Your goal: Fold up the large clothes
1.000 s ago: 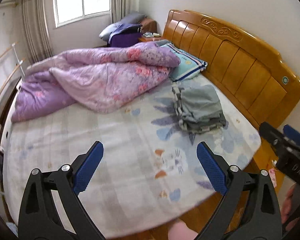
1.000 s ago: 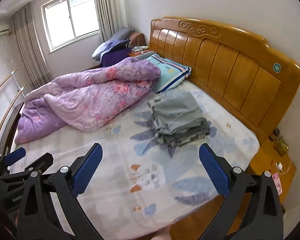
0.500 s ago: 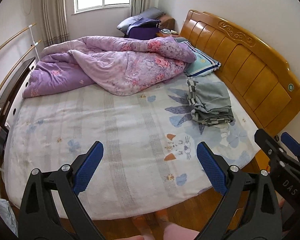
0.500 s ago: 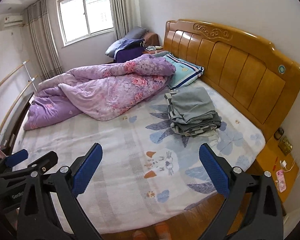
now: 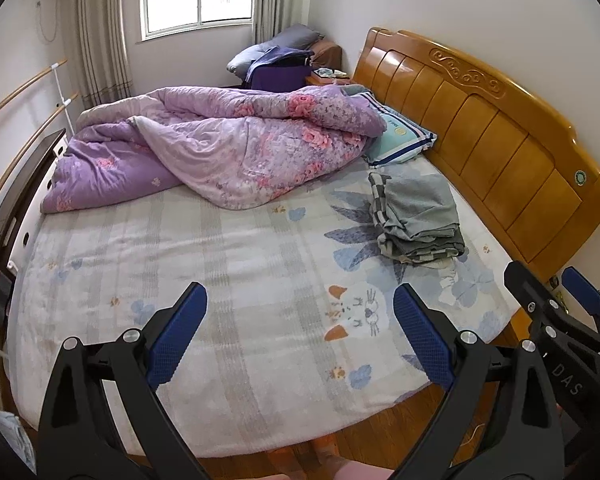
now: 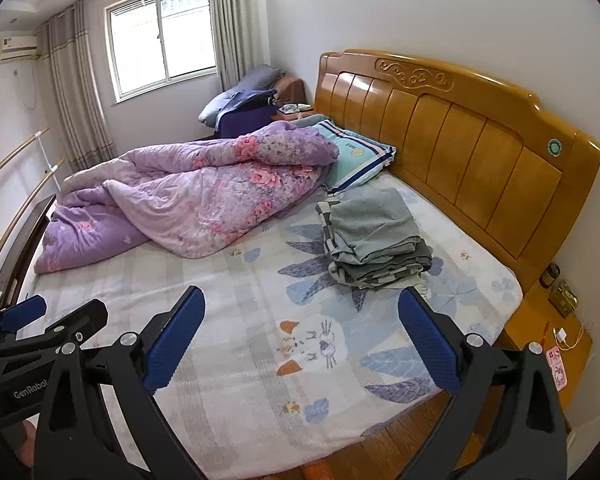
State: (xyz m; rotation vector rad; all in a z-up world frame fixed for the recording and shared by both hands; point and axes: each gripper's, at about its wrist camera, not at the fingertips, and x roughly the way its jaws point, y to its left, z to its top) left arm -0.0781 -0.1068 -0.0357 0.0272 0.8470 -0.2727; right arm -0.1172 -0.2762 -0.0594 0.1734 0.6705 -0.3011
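Wide bed (image 5: 228, 264) fills the view, its patterned sheet bare across the whole near half, and that open stretch is the place to work. A rumpled purple quilt (image 5: 228, 148) is heaped along the far left side, so any spreading wants to stay clear of it. The clothes (image 6: 374, 236) sit as a grey stack at the far right, near the headboard (image 6: 460, 152) and just beside the striped pillow (image 6: 356, 156); they look folded already, though how neatly is hard to judge from here. Left gripper (image 5: 300, 336) hangs over the near edge, blue pads spread wide with nothing between them. Right gripper (image 6: 300, 340) is the same, wide apart and empty, well short of the stack. Best approach, I'd say: reach far right, pinch only the top layer at two corners, and drag it onto the bare sheet.
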